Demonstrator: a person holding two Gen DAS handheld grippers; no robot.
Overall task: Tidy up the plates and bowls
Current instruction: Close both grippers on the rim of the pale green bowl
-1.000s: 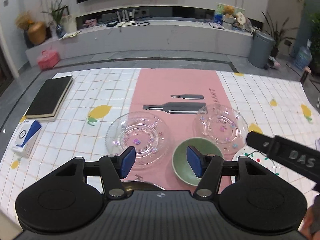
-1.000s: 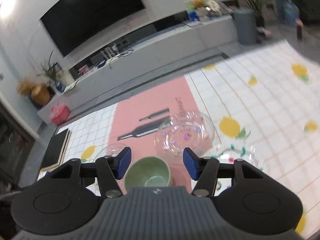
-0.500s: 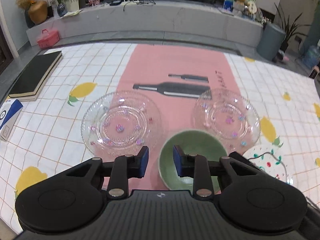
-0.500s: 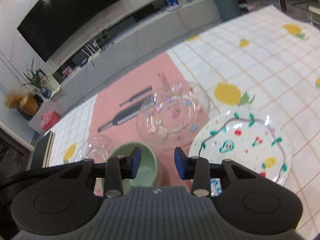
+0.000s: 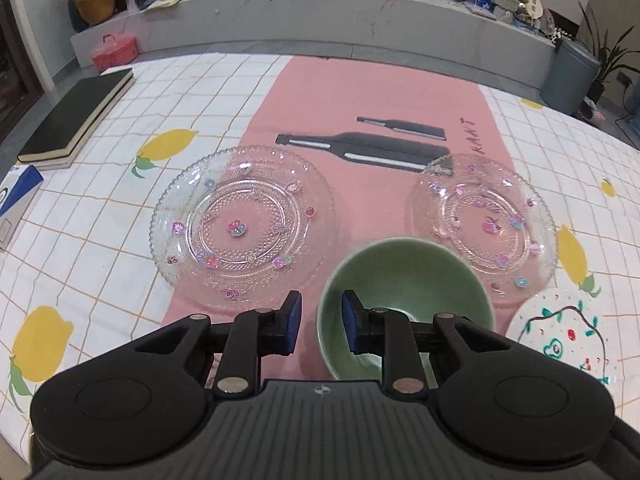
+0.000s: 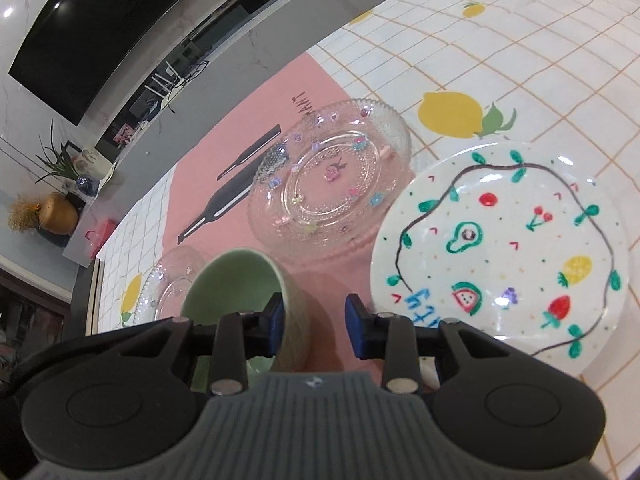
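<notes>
both grippers lowered, fingers narrowing astride green bowl (image 5: pixel 404 280) rim, ungripped, glass plates flanking

Right gripper (image 6: pixel 314 326) low over the pink runner (image 6: pixel 240 128), jaws just narrowed, a gap between the blue pads. Left pad inside the rim of the green bowl (image 6: pixel 240 280), right pad outside and clear of the wall — whether the left pad touches, hard to tell. White fruit-painted plate (image 6: pixel 500 248) just right of the gripper. Clear glass plate (image 6: pixel 332 184) beyond, edge close against the painted one. Second glass plate (image 6: pixel 168 284) partly hidden behind the bowl. All on the lemon-print counter (image 6: pixel 520 60).
</notes>
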